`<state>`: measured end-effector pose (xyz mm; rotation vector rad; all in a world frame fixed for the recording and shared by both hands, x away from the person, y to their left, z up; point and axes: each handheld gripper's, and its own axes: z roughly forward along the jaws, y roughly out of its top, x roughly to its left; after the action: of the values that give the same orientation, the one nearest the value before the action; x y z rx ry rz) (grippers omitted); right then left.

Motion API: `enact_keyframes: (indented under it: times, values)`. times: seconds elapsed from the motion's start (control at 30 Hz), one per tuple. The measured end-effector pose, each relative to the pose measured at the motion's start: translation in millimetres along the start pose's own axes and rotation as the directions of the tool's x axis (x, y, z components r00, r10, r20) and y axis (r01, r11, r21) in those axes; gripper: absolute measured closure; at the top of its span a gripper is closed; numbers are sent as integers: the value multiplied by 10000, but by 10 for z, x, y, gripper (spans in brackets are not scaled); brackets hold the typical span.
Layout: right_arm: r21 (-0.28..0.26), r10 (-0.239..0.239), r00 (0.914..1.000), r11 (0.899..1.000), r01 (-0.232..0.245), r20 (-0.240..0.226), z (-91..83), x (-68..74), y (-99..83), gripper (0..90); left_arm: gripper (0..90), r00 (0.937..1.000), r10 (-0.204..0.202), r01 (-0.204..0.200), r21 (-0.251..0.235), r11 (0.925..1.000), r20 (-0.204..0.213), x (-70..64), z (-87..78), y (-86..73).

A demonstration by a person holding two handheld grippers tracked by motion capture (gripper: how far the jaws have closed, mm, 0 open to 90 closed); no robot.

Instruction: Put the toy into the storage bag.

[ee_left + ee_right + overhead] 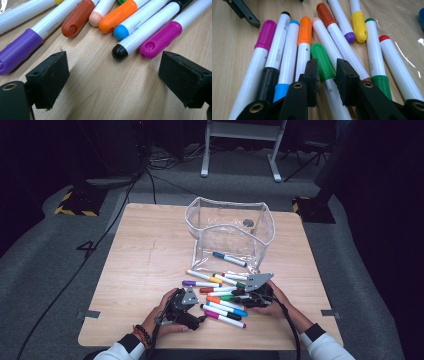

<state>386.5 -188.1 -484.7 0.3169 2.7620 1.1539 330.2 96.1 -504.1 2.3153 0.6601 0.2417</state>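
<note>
Several coloured markers lie side by side on the wooden table (145, 260) near its front edge. My right gripper (327, 72) is shut on a green-capped marker (322, 60) in the middle of the row, one pad (311, 75) on each side of its barrel; the marker rests among the others. In the high view this gripper (245, 299) comes in from the right. My left gripper (115, 80) is open wide over bare wood, holding nothing, just short of the black-tipped marker (120, 52) and the magenta cap (160, 40). It sits left of the pile (200, 315).
A clear plastic pouch (200, 220) stands open behind the markers, with one blue-capped marker (229, 259) lying inside. A purple-capped marker (20, 47) and a yellow-capped one (205, 277) lie at the pile's left. Bare wood extends across the table's left half.
</note>
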Motion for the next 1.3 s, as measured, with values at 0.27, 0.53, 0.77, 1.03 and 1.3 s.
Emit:
enact_keyframes:
  times: [0.27, 0.53, 0.77, 1.03, 1.3]
  values:
    - [368, -10, 9999, 9993, 16, -158, 65, -16, -40, 731, 100, 10000, -2, 2, -8, 10000, -2, -1, 0, 0]
    - [455, 370, 9993, 9983, -369, -4, -106, -55, -200, 741, 100, 10000, -15, 15, -17, 10000, -9, -3, 0, -1]
    - [355, 924, 9944, 9949, -943, 509, -352, -84, -450, 742, 100, 10000, -15, 15, -6, 10000, -8, -2, 0, -1]
    - [234, 1782, 9700, 9826, -1845, 1654, -688, -157, -783, 742, 100, 10000, -18, 18, -1, 10000, -3, -1, 0, 0]
    - [52, 2202, 9564, 9743, -2253, 1920, -756, -228, -873, 647, 100, 10000, -18, 18, -5, 10000, -6, -2, 0, -1]
